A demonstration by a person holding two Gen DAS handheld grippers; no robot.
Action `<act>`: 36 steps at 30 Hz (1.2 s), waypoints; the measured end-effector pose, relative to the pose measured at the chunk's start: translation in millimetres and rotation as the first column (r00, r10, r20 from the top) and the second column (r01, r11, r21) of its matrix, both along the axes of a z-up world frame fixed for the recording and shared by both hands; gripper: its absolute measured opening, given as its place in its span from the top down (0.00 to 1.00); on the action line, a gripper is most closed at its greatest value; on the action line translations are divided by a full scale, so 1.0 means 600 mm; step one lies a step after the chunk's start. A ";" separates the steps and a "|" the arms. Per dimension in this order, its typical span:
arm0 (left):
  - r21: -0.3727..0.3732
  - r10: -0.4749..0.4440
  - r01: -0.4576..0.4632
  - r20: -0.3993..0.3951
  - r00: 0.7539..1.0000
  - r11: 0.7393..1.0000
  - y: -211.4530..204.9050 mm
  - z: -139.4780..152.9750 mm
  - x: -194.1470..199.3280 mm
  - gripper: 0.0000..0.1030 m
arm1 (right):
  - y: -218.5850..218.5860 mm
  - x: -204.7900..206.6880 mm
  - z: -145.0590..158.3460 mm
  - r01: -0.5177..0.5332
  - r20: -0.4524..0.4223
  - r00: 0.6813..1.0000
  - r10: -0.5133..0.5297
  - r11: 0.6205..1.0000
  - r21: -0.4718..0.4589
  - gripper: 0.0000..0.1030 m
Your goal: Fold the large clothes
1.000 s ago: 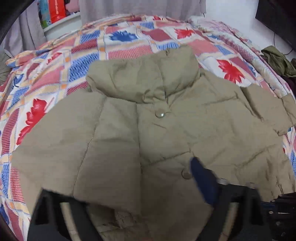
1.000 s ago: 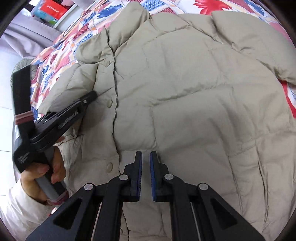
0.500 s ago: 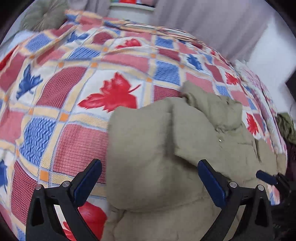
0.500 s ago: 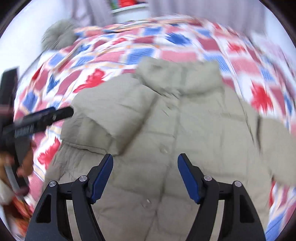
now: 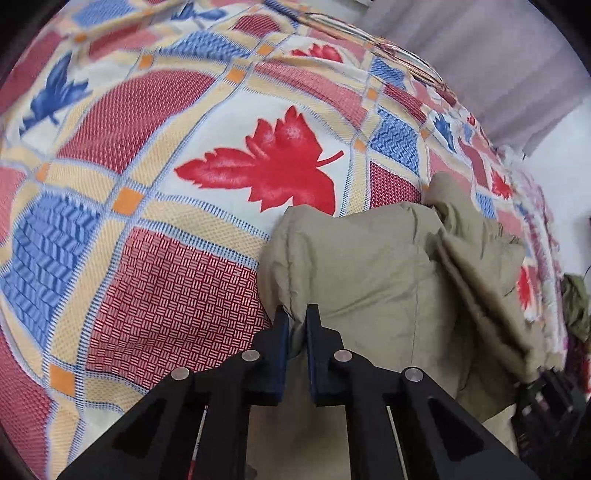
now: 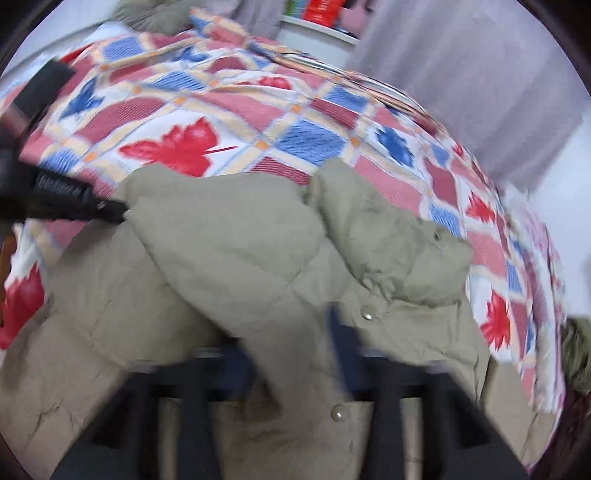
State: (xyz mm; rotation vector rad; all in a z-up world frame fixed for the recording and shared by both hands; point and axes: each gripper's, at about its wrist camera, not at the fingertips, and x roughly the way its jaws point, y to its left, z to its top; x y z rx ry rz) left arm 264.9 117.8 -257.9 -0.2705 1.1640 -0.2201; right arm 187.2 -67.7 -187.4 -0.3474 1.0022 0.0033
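**A:** Where does the garment lie?

**B:** The khaki puffer jacket lies front-up on the bed, over the quilt with its red and blue leaf squares. Its stand-up collar points toward the far side of the bed, and two snap buttons show down the front.

**A:** And the left gripper?

**B:** The left gripper has its fingers drawn together on the outer edge of the jacket's sleeve fold; a pinch of khaki cloth sits between the blue pads. In the right wrist view the same tool reaches in from the left and touches the jacket at that edge.

**A:** The right gripper?

**B:** The right gripper hovers low over the jacket's front, near the snap buttons. The frame is smeared by motion. One blue pad shows beside the upper button and a second blur lies well to its left, so the fingers appear spread apart with nothing between them.

**A:** What else is in view?

**B:** A grey curtain hangs behind the bed, a white shelf with bright packages stands beside it, and a dark green garment lies at the bed's right edge.
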 end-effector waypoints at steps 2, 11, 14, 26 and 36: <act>0.104 -0.050 0.045 0.044 0.998 0.994 -0.023 0.012 -0.008 0.90 | -0.064 -0.003 0.011 0.139 -0.005 0.990 -0.140 0.979 0.147 0.94; 0.264 -0.079 0.063 0.053 0.995 0.962 -0.043 0.008 -0.010 0.89 | -0.314 -0.086 -0.100 0.618 -0.420 0.776 -0.471 0.438 0.652 0.84; 0.270 -0.051 0.030 0.069 0.996 0.962 -0.028 0.035 -0.015 0.89 | -0.322 -0.113 -0.075 0.608 -0.403 0.785 -0.470 0.462 0.646 0.76; 0.327 -0.116 0.102 0.023 0.993 0.940 -0.072 0.006 -0.068 0.89 | -0.324 -0.061 -0.008 0.441 -0.225 0.896 -0.382 0.719 0.537 0.76; 0.389 -0.107 0.089 0.023 0.994 0.917 -0.081 0.012 -0.081 0.89 | -0.351 -0.075 -0.049 0.524 -0.334 0.852 -0.404 0.677 0.517 0.77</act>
